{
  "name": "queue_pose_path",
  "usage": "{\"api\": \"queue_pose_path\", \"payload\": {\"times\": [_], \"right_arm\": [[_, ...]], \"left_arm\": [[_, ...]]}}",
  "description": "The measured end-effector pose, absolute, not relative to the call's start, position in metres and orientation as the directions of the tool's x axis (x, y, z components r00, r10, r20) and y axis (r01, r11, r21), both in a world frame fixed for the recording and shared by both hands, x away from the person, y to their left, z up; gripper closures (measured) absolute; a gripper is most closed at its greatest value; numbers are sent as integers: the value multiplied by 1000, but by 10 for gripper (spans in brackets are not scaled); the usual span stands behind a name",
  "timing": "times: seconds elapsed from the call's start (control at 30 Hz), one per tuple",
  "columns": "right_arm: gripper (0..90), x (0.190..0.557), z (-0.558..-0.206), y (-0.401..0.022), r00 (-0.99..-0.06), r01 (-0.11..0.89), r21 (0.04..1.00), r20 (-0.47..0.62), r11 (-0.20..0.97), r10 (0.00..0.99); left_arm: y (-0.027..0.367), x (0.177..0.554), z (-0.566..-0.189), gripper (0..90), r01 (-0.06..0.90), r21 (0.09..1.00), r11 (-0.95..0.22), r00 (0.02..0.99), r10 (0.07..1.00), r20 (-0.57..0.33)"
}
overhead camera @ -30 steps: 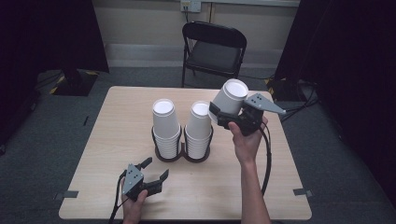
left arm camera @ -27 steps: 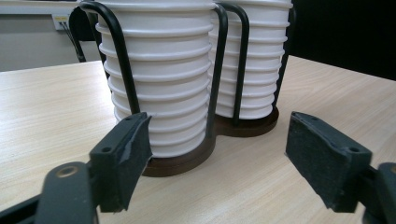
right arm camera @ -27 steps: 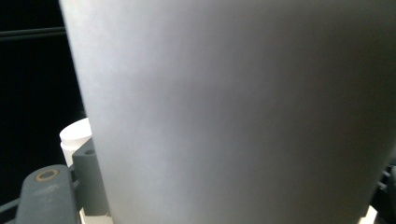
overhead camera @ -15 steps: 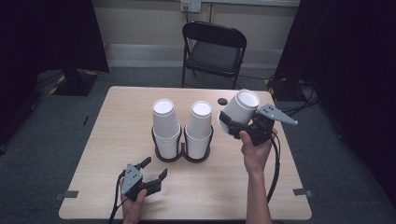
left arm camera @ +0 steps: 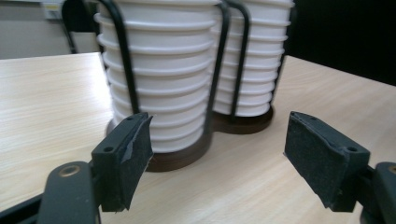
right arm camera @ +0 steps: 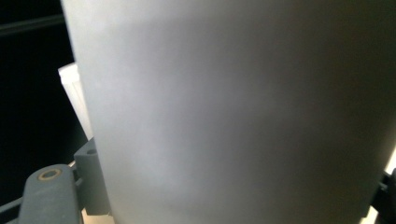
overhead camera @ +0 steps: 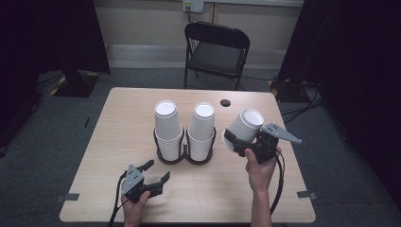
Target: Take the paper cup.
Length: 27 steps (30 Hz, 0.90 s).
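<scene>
Two stacks of upside-down white paper cups, the left stack (overhead camera: 168,124) and the right stack (overhead camera: 202,126), stand in a dark double wire holder (overhead camera: 185,158) at the table's middle. My right gripper (overhead camera: 242,142) is shut on a single white cup (overhead camera: 244,127), held tilted above the table to the right of the holder; this cup (right arm camera: 233,112) looms blurred and close in the right gripper view. My left gripper (overhead camera: 156,174) rests open near the front edge, pointing at the holder. Between its pads (left arm camera: 133,154) the left stack (left arm camera: 163,70) and the holder's base (left arm camera: 187,156) show close ahead.
A wooden table (overhead camera: 118,118) carries a small dark round hole (overhead camera: 225,102) near its far edge. A black folding chair (overhead camera: 215,52) stands behind the table. Cables trail on the floor at the right.
My right gripper has carried the cup right and down toward the person, away from the right stack. The left gripper has stayed still.
</scene>
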State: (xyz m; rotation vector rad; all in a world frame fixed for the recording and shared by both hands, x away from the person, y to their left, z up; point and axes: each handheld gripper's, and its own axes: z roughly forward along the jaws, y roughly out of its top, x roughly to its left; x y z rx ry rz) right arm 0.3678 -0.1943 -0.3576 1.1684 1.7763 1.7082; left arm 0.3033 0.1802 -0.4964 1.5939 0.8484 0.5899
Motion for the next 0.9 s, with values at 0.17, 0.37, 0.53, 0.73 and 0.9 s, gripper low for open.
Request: {"api": "queue_pose_path", "payload": {"times": [0.17, 0.37, 0.53, 0.73, 0.9], "right_arm": [[155, 354, -374, -194, -550, 306, 948, 255, -93, 795], [155, 341, -393, -192, -555, 346, 932, 299, -112, 776], [154, 337, -410, -184, -559, 391, 910, 353, -137, 750], [153, 333, -422, -178, -561, 422, 891, 403, -169, 723], [153, 330, -427, -171, -567, 450, 872, 446, -193, 692]], "left_arm": [[178, 303, -495, 239, 202, 977, -67, 624, 778, -76], [168, 302, -491, 228, 202, 978, -50, 656, 748, -98], [157, 304, -489, 253, 192, 980, -49, 689, 718, -99], [150, 305, -485, 259, 163, 985, -49, 708, 701, -82], [144, 306, -480, 254, 131, 991, -38, 749, 658, -74]]}}
